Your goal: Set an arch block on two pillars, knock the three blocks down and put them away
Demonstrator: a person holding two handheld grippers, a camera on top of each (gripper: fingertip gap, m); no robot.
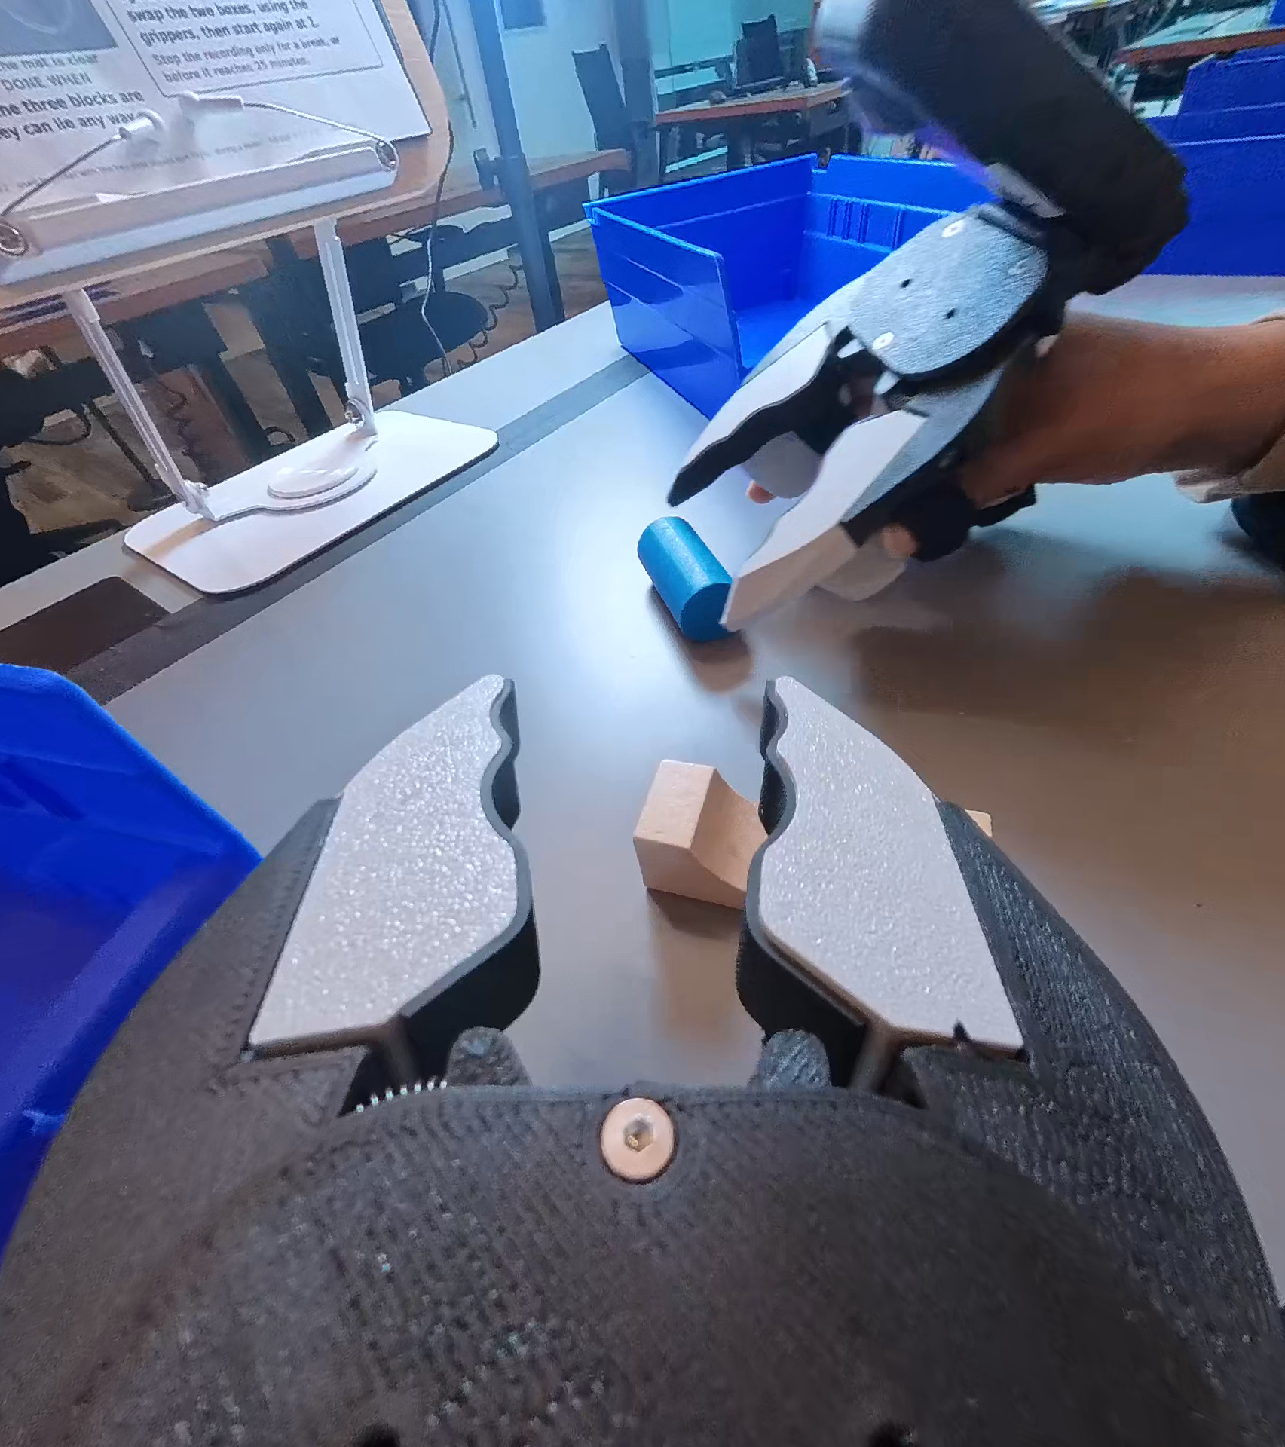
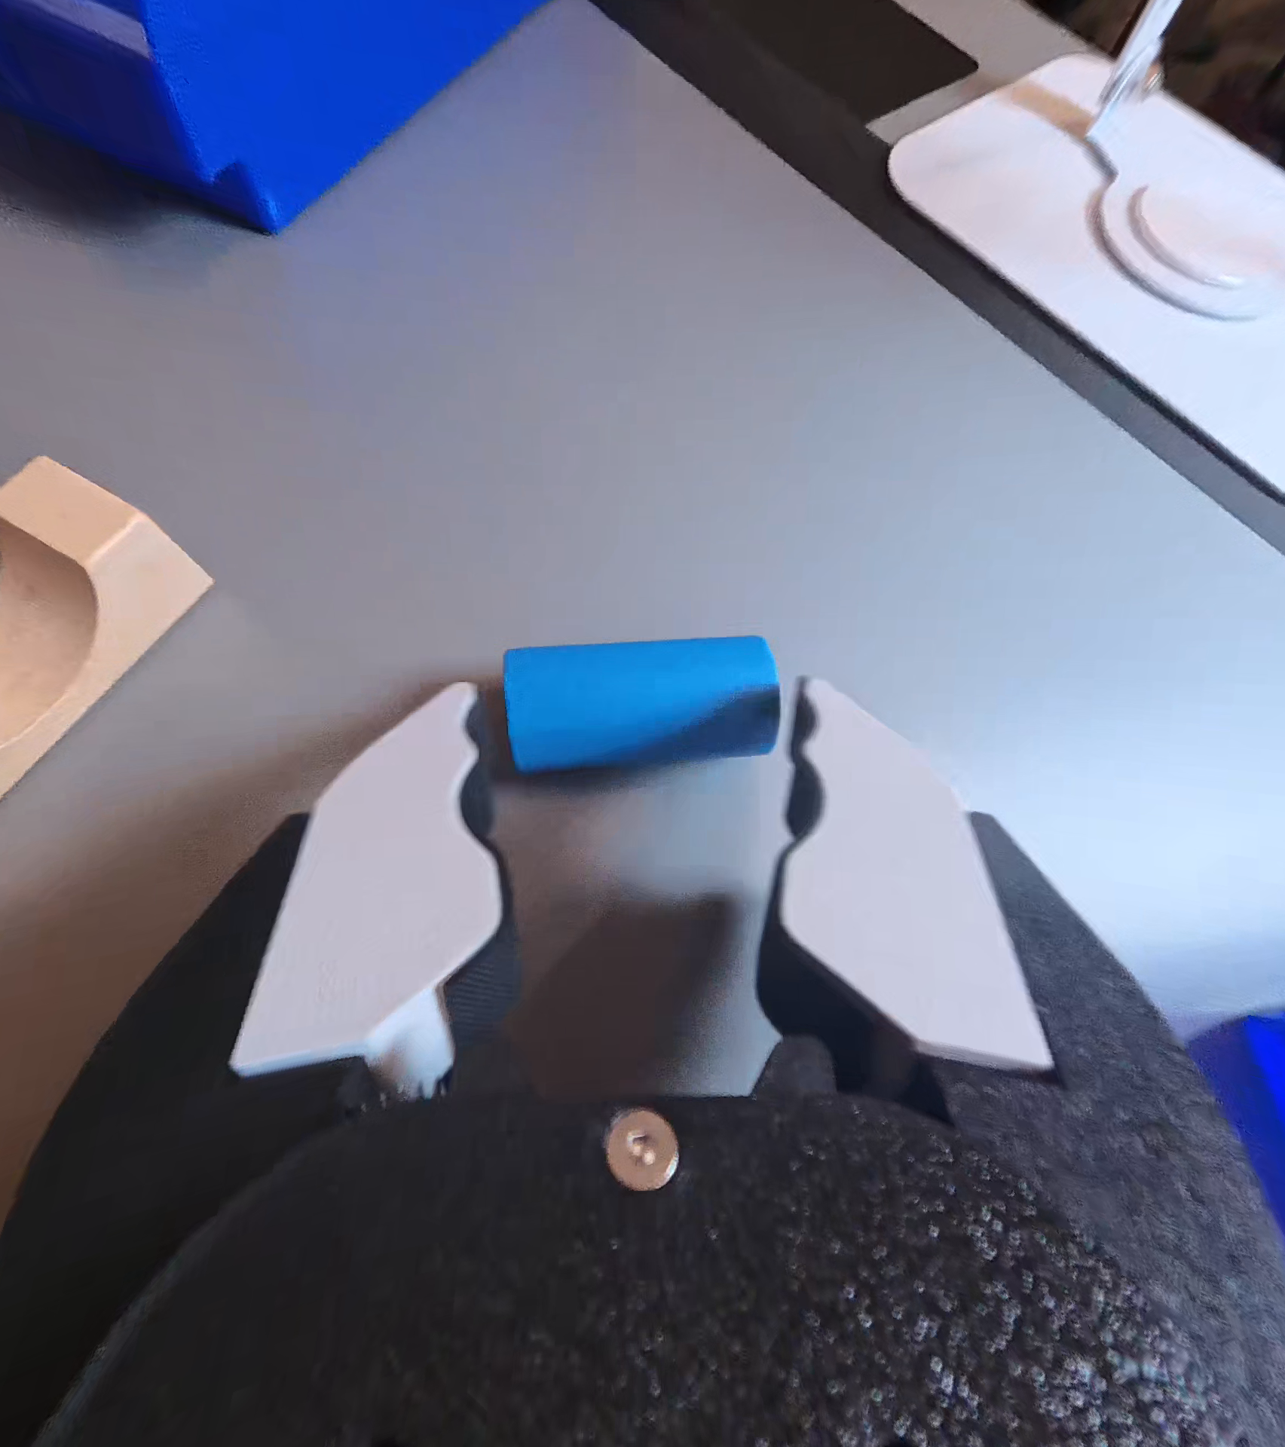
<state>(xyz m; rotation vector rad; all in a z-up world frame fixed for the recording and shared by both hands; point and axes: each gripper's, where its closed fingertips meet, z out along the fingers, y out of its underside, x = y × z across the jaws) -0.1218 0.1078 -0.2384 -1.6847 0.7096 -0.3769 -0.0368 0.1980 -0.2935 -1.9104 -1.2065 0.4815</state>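
Reaching with my right gripper (image 2: 635, 724), jaws spread either side of the blue cylinder pillar (image 2: 639, 702) lying on the grey table (image 2: 702, 391), I'm in the putting-away step. Next: close, lift, carry to the blue bin (image 1: 709, 258). My left gripper (image 1: 635, 712) hovers spread above the wooden arch block (image 1: 690, 838).

Cylinder (image 2: 639, 703) lies right of arch block (image 2: 52, 618).

The arch block (image 2: 36, 626) looks like pale, matt unfinished wood. The blue cylinder (image 2: 639, 705) has a matt painted finish. The left gripper (image 1: 639, 705) has grainy grey finger plates on ribbed black plastic. The blue bin (image 1: 709, 266) is glossy plastic; the tabletop (image 1: 1015, 783) is smooth with a soft sheen.
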